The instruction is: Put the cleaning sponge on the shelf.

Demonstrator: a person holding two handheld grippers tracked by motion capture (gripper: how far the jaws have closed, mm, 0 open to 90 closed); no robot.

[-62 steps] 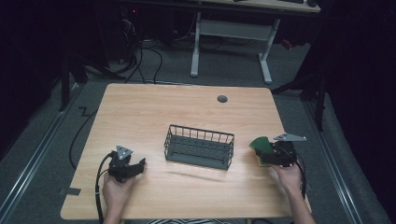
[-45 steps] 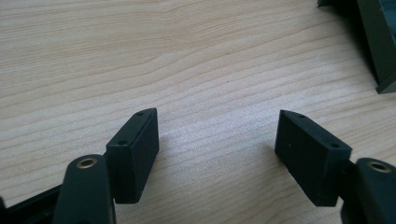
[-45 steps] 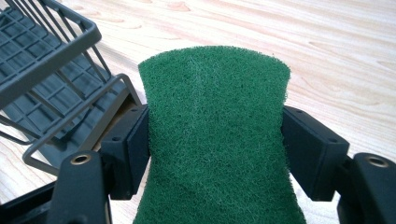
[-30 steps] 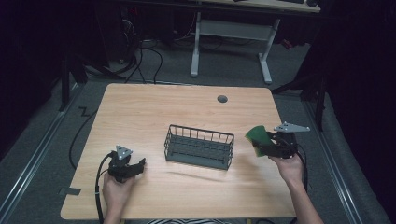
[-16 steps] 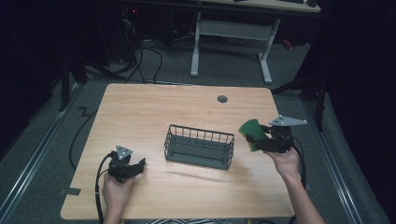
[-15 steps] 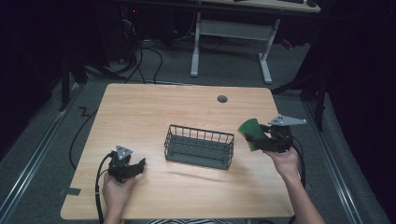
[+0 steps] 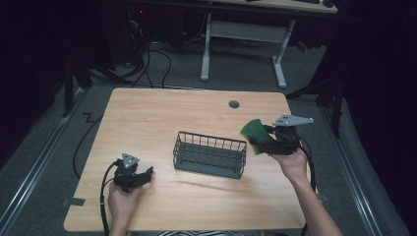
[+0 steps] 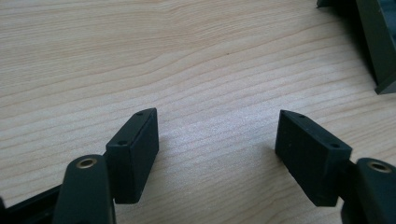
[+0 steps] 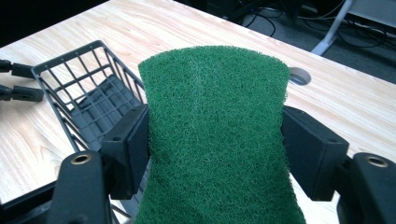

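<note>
A green scouring sponge (image 9: 215, 135) is pinched between the jaws of my right gripper (image 9: 215, 144), which is shut on it. In the high view the sponge (image 7: 253, 134) hangs in the air just right of the dark wire basket (image 7: 210, 154), held by the right gripper (image 7: 269, 141). The basket (image 9: 88, 100) lies below and left of the sponge in the right gripper view, with nothing inside. My left gripper (image 7: 145, 173) rests on the table at the front left, open. Its jaws (image 8: 217, 154) stand wide apart over bare wood.
The wooden table (image 7: 147, 118) has a round cable hole (image 7: 234, 104) near its back edge. A corner of the basket (image 8: 373, 46) shows at the upper right of the left gripper view. Cables and a desk frame (image 7: 246, 44) stand on the floor behind.
The right gripper has lifted the sponge off the table's right side and carried it up and left toward the basket. The left gripper has stayed still.
</note>
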